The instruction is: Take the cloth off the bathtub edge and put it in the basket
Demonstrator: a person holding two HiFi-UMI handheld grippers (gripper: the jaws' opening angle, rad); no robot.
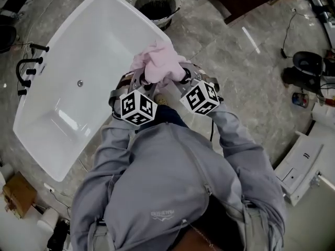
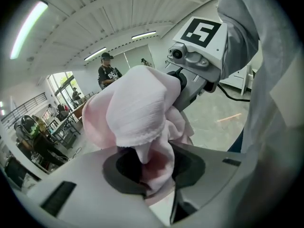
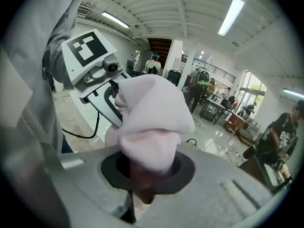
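holding a bunched pink cloth [image 1: 157,63] up in both grippers, over the near corner of a white bathtub [image 1: 78,72].

nearest: pinching one fold in the left gripper [image 2: 151,167], fingers narrow and pressed on the fabric, the rest of it billowing up just past the tips. gripping another fold in the right gripper [image 3: 145,175] the same way, fingers almost together on it. set side by side, close to each other, with the cloth bridging both pairs of tips. below and to the left of the fingers, the tub's bare basin. farther beyond the tips, past the tub's far end and well apart from the cloth, a round dark basket [image 1: 157,7] on grey marbled floor [image 1: 235,61].
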